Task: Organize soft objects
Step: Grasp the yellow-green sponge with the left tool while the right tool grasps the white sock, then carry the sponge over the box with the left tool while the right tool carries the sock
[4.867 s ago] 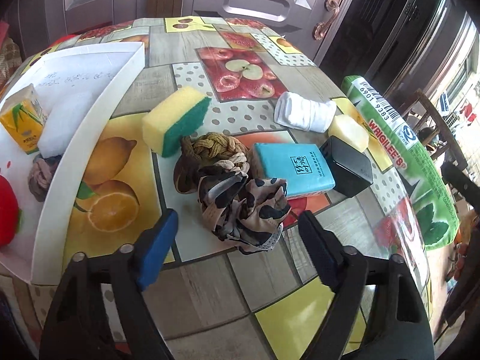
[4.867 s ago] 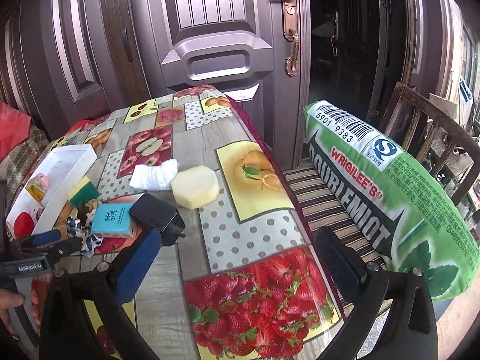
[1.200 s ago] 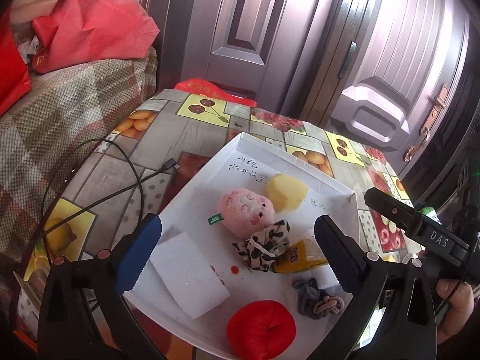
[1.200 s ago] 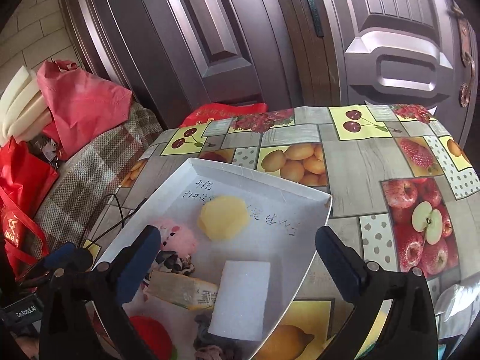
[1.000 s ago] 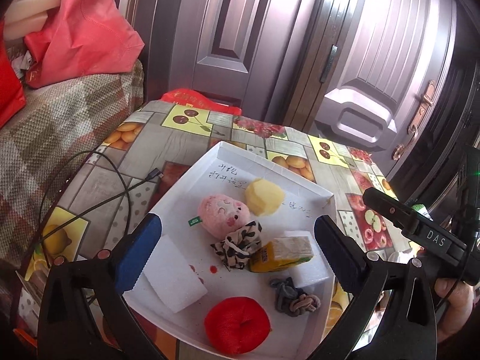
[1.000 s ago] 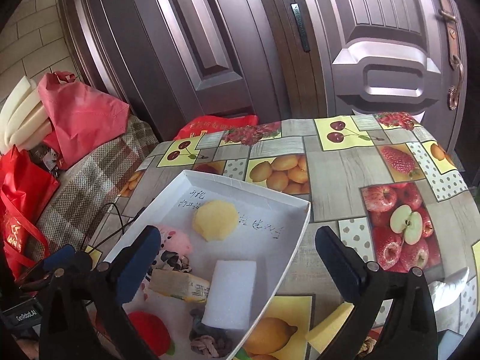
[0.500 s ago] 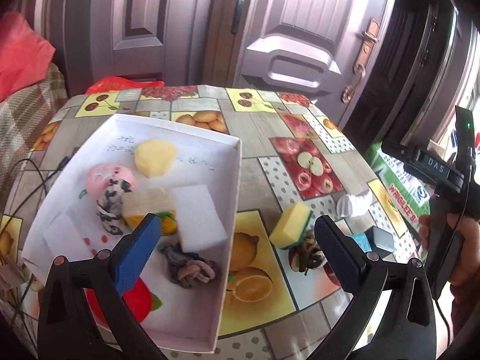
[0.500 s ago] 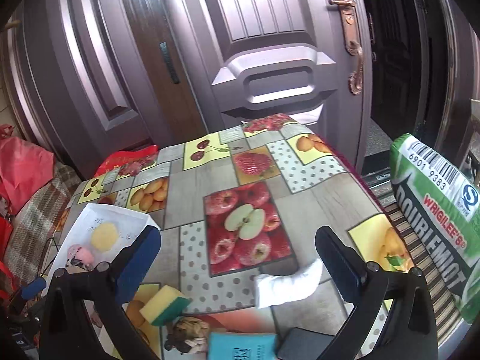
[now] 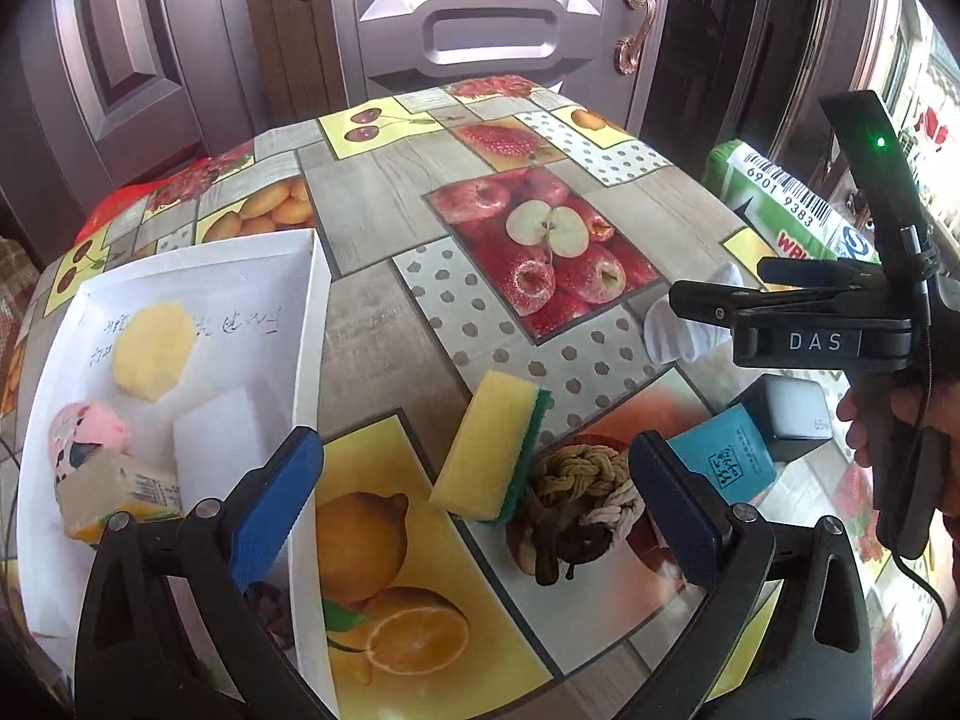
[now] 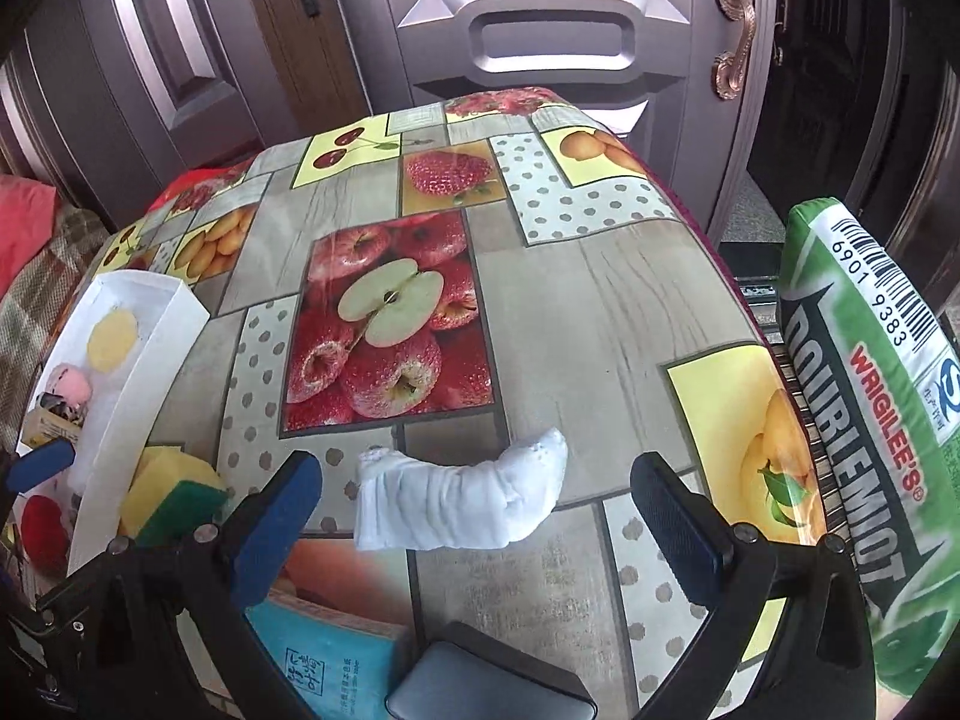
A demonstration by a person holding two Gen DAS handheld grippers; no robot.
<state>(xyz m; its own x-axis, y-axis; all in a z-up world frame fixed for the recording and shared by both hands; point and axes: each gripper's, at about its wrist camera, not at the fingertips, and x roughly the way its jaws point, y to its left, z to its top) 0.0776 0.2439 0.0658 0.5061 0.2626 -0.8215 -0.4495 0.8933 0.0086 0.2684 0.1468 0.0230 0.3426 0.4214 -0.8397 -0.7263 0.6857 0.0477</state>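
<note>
My left gripper (image 9: 477, 501) is open and empty above a yellow-green sponge (image 9: 489, 447) and a braided rope knot (image 9: 573, 501) on the fruit-print table. A white tray (image 9: 309, 354) to the left holds a yellow sponge (image 9: 153, 351), a pink plush (image 9: 87, 429), a white foam block (image 9: 219, 447) and a juice carton (image 9: 117, 495). My right gripper (image 10: 477, 519) is open and empty just in front of a rolled white cloth (image 10: 459, 501). The right gripper also shows in the left wrist view (image 9: 714, 294), over that cloth (image 9: 681, 333).
A teal booklet (image 9: 723, 465) and a black box (image 9: 786, 423) lie at the right, near the rope knot. A green Wrigley's cushion (image 10: 870, 420) leans off the table's right edge. A closed door stands behind the table. The tray also shows at the left of the right wrist view (image 10: 150, 372).
Both grippers have swung right from the tray and come down toward the table. The left now hovers by the sponge and rope knot, the right by the white cloth. Both stayed open.
</note>
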